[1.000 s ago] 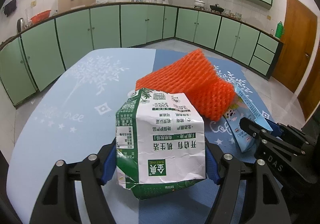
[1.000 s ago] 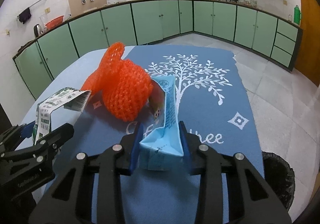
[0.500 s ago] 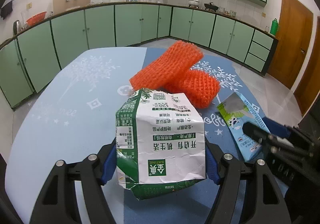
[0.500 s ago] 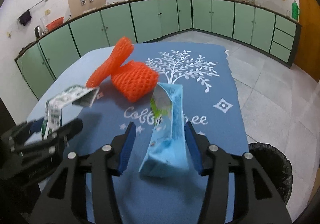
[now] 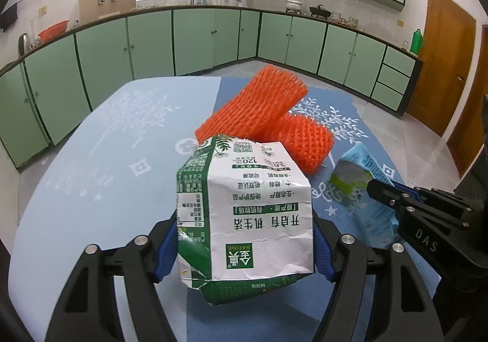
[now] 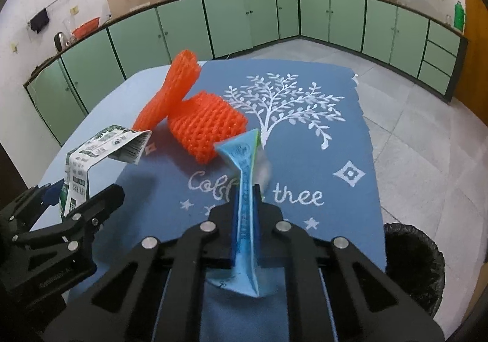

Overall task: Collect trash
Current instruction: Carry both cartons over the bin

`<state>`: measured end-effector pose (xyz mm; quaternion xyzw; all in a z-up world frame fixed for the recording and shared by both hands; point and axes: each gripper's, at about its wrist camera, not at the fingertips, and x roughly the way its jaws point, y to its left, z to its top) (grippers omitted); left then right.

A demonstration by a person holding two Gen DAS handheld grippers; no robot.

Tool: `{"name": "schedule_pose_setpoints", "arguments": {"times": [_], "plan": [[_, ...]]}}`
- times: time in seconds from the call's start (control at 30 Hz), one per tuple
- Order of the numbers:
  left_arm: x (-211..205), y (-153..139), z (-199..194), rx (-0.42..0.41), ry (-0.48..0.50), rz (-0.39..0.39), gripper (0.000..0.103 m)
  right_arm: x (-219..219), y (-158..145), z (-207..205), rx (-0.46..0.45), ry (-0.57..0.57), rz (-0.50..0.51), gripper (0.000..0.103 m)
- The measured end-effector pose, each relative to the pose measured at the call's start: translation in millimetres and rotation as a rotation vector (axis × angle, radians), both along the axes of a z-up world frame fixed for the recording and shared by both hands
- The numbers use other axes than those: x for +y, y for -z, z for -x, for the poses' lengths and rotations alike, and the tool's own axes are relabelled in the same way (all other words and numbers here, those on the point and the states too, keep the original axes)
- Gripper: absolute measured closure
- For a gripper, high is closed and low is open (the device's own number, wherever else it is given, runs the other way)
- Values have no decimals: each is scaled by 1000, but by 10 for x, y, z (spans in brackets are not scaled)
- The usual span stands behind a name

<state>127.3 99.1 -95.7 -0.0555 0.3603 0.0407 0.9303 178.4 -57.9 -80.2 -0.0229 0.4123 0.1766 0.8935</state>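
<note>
My left gripper (image 5: 244,246) is shut on a crumpled green-and-white milk carton (image 5: 247,220), whose sides the blue pads press; the same carton (image 6: 91,165) shows at the left of the right wrist view. My right gripper (image 6: 245,220) is shut on a light blue drink carton (image 6: 245,189), squashed flat between the pads. From the left wrist view that blue carton (image 5: 363,189) sits at the right, in the right gripper (image 5: 393,198). Two orange foam nets (image 5: 265,116) lie on the table behind both cartons, also seen as orange nets (image 6: 195,116).
The table wears a blue cloth (image 6: 305,134) with a white tree print, light blue on the left half (image 5: 91,165). A black trash bin (image 6: 414,262) stands on the floor off the table's right edge. Green kitchen cabinets (image 5: 198,37) line the walls beyond.
The right gripper opened around the blue carton, then closed and crushed it flat. The orange nets, at first pushed together against the cartons, now lie apart from the blue carton. The left grip is unchanged.
</note>
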Motion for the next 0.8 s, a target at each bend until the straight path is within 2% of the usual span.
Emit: {"name": "schedule_pose_setpoints", "arguments": {"times": [0.43,0.8], "plan": [[-254,-294,99,-63,70,9,32,-301,-449,251,-95,38,-50,96],[-754,-511,150,-110,175,12,32,-892,-765,574,-168,131,-86,96]]}}
